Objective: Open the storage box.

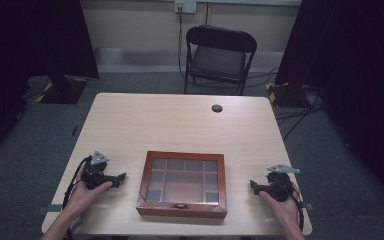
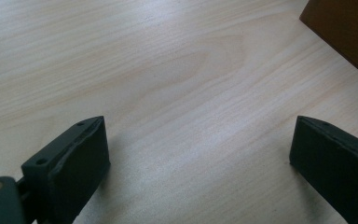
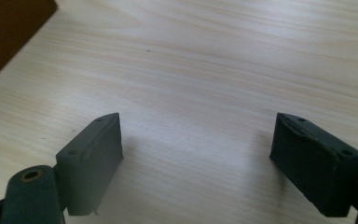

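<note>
I hold a gripper in each hand at the near side of the table (image 1: 130, 120), with the wooden box (image 1: 182, 183) lying between them. The box sits flat near the table's front edge, its lid down; the lid has a glass pane, and through it I can see dividers that split the inside into compartments. A small metal catch sits at the middle of the box's near side.

My left gripper (image 1: 121, 177) is to the left of the box, near it but not touching, and points toward the box's left side. In the left gripper view its two black jaws stand wide apart with only bare wood of the table between them, and a corner of the box (image 2: 345, 32) shows at the top right, beyond the jaw tips.

My right gripper (image 1: 253, 185) is to the right of the box, also near and apart from it, pointing toward the box's right side. In the right gripper view its jaws are spread wide too, with nothing between them but the tabletop, and the edge of the box (image 3: 9, 32) shows at the top left.

Beyond the box, near the far edge of the table, is a small dark round hole (image 1: 217, 108). Past the table, a black folding chair (image 1: 219, 57) stands on the grey floor.
</note>
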Demonstrator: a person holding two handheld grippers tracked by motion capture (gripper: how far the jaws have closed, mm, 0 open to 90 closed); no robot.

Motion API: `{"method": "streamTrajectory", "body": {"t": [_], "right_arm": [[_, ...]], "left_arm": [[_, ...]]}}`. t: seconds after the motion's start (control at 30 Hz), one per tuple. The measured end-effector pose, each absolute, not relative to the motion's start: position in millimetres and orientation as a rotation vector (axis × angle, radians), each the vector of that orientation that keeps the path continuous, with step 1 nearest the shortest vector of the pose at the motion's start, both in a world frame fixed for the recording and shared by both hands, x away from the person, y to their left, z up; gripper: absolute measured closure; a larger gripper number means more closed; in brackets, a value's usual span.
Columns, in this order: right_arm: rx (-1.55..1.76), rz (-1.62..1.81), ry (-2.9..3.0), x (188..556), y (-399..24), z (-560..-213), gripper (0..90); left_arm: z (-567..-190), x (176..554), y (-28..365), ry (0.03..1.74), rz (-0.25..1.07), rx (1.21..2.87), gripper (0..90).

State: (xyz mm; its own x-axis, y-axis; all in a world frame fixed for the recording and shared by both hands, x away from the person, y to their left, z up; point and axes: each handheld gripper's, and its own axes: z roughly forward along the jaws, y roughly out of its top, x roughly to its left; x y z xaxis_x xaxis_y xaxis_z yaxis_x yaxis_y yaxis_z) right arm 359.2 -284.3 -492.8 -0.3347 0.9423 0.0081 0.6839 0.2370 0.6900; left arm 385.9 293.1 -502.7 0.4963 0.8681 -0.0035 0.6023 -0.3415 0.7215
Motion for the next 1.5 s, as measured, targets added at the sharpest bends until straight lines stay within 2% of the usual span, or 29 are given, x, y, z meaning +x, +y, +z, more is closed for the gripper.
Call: {"method": "streamTrajectory", "body": {"t": [0.17,0.33,0.77,0.93,1.07,1.5], "right_arm": [[1.478,0.881,2.146,358.8,-278.6,-488.1,19.9],[1.449,0.998,2.165,356.9,-271.0,-475.1,28.1],[1.329,1.205,2.249,347.4,-242.5,-447.3,36.5],[1.263,1.311,2.282,340.8,-230.0,-436.0,46.8],[1.202,1.395,2.329,338.6,-216.4,-429.1,51.6],[1.026,1.495,2.495,342.7,-163.1,-410.4,56.3]], "left_arm": [[-502.6,385.9,293.2,1.203,0.509,2.071,4.0],[-502.6,385.9,293.2,1.203,0.510,2.071,4.0],[-502.6,385.8,293.2,1.203,0.509,2.071,4.0],[-502.7,385.9,293.1,1.203,0.509,2.070,4.0],[-502.7,385.9,293.2,1.202,0.510,2.071,4.0],[-502.7,385.9,293.1,1.203,0.508,2.070,4.0]]}}
